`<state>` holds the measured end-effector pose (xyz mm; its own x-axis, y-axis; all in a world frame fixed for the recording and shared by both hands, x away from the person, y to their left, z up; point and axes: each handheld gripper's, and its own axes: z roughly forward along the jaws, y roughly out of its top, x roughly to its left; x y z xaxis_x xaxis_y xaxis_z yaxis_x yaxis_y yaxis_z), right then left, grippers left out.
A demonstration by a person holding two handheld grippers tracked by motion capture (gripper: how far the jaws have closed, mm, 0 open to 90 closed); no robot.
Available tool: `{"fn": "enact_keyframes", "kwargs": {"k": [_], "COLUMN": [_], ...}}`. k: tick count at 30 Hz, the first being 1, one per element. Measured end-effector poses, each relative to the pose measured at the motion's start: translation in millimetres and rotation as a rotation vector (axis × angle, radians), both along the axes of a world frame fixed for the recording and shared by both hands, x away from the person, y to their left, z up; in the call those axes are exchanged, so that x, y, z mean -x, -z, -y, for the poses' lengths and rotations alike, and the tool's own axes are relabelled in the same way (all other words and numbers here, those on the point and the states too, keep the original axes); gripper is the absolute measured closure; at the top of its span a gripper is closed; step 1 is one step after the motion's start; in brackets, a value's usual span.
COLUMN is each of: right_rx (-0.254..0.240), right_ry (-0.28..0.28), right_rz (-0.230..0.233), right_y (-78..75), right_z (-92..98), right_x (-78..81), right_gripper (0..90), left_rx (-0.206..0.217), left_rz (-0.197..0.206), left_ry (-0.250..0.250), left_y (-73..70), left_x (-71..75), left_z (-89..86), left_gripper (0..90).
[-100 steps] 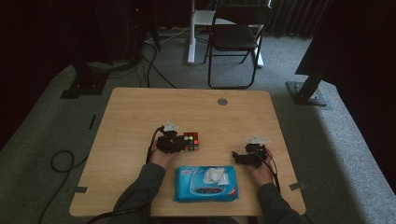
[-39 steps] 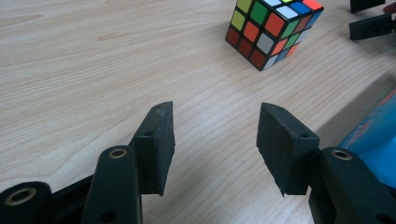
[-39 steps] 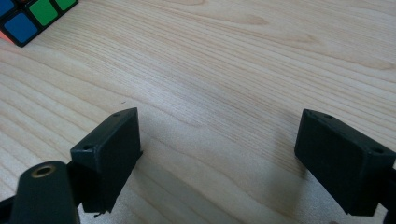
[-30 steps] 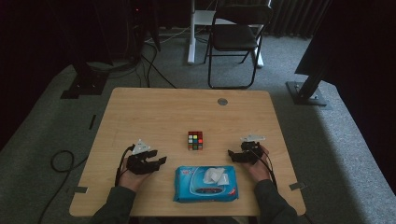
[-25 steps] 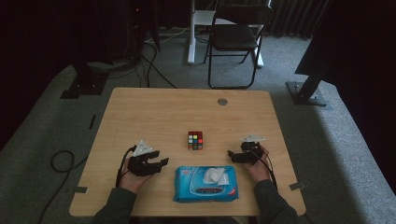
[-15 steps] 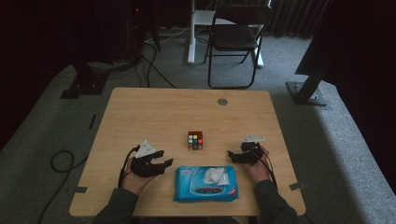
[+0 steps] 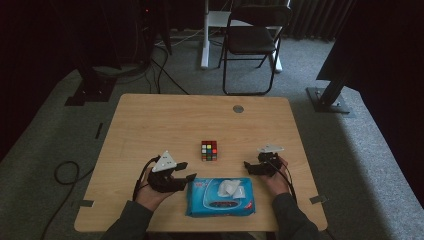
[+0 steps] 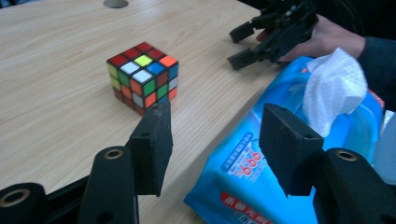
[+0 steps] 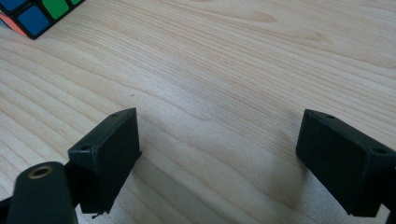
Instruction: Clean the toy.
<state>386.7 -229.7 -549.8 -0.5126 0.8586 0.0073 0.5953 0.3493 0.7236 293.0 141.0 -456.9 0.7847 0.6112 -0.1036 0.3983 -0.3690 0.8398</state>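
One blue wipes pack (image 8: 261,163), "666" printed, scrambled cube (image 8: 142,77)

One puzzle cube (image 7: 209,150), one blue wipes pack (image 7: 220,197), one table (image 7: 150,120), one folding chair (image 7: 252,40).

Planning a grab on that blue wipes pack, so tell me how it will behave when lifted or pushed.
The wipes pack looks soft-sided and wrinkled, so it will probably sag if lifted by one end. Its glossy film may slip in a gripper. Lying flat on the table, it should slide rather than tip; the loose wipe sticking out would likely pull free.
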Motion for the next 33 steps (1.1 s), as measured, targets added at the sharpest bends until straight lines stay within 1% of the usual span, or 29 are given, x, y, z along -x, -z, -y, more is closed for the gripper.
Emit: {"fn": "enact_keyframes", "kwargs": {"k": [2,11,17,22,29,33], "right_rx": [0.0,0.001,0.0,0.0,0.0,0.0], "right_ry": [0.0,0.004,0.006,0.006,0.007,0.007], "right_rz": [0.0,0.0,-0.001,-0.001,-0.001,-0.001], "right_y": [0.0,0.0,-0.1,0.0,0.0,0.0], "right_z": [0.0,-0.2,-0.3,-0.4,-0.4,-0.4], "right_x": [0.1,0.8,1.1,1.2,1.2,1.2], "right_gripper": [13.0,13.0,13.0,13.0,13.0,13.0], "left_rx": [0.007,-0.003,0.002,0.002,-0.001,-0.005], "left_rz": [-0.001,0.016,0.028,0.03,0.045,0.045], "left_ry": [0.007,0.042,0.067,0.088,0.116,0.139], "left_y": [-0.5,-6.0,-11.9,-14.6,-18.8,-19.7], "left_x": [-0.3,-1.6,-3.9,-5.7,-4.4,-3.5], "left_z": [1.9,11.2,17.8,24.0,35.5,43.0], "left_gripper": [44.5,43.8,43.8,43.8,43.8,43.7]}}
